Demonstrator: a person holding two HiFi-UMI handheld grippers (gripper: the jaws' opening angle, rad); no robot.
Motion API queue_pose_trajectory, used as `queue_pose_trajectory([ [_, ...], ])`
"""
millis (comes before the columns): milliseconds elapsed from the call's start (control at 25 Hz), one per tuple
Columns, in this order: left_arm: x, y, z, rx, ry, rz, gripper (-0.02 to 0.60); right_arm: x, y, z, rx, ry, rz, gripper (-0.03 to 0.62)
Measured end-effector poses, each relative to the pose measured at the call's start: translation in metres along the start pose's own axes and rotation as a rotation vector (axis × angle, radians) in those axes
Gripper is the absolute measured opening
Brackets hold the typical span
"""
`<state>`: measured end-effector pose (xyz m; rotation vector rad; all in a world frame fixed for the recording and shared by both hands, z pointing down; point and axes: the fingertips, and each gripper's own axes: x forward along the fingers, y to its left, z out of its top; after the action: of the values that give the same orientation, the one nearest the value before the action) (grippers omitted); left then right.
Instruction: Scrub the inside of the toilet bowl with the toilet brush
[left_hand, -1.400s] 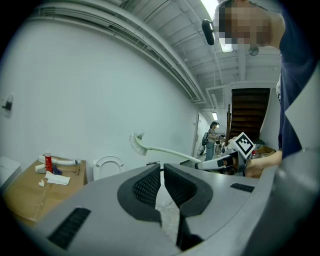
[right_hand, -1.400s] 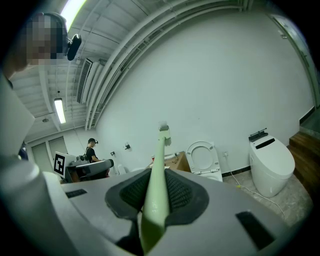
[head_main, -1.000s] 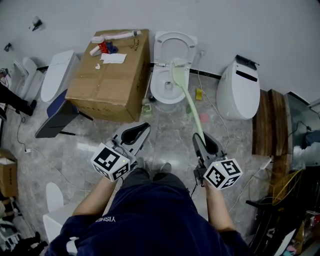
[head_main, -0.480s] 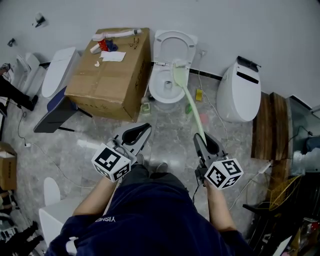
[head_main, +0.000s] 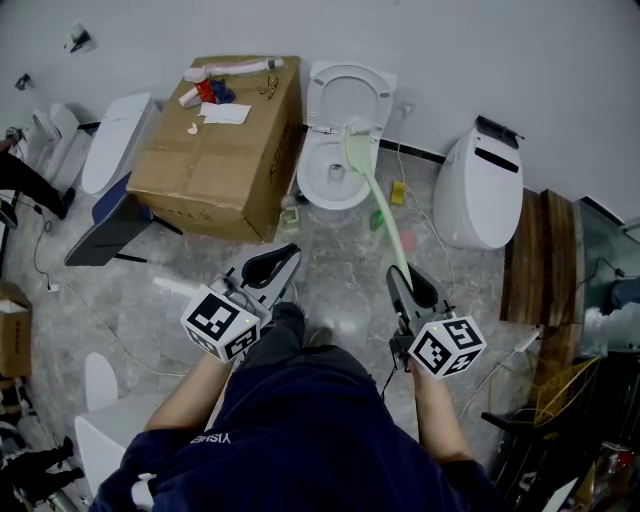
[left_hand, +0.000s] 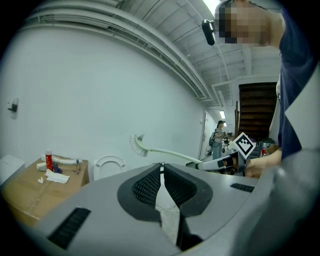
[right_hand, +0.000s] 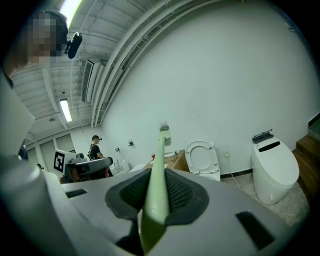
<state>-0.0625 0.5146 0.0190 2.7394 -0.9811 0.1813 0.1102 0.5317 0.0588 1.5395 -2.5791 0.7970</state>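
Head view shows your right gripper (head_main: 400, 275) closed tight on the long, thin, pale green handle of the toilet brush (head_main: 381, 205). Its bumpy black pads (right_hand: 182, 192) squeeze the smooth plastic stick from both sides, near its bottom end. The handle bends away from the claw toward the shiny white toilet bowl (head_main: 310, 185), whose round lid (head_main: 348, 95) stands up. The white bristly brush head (head_main: 352, 130) shows over the back edge of the bowl, far from the claw. In the left gripper view the brush head hangs high in the air, not down in the bowl. Your left gripper (head_main: 287, 255) has its jaws pushed together with nothing between them. A brown cardboard box (head_main: 215, 150) sits just left of the toilet on the gray, marble-look floor (head_main: 340, 260).
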Motion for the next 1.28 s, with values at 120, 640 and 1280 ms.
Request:
queue_pose_trajectory([
  [120,0.004,0.008,-0.001,-0.007,0.000,0.003,0.044,0.007,-0.003,0.001,0.000,0.005,-0.001,0.086],
  [640,0.033,0.071,0.006,-0.028,0.003,-0.011,0.044,0.072,-0.013,0.017,0.002,0.023,-0.015,0.086],
  [1280,0.080,0.177,0.023,-0.052,0.015,-0.053,0.044,0.180,-0.024,0.050,0.004,0.045,-0.049,0.086],
])
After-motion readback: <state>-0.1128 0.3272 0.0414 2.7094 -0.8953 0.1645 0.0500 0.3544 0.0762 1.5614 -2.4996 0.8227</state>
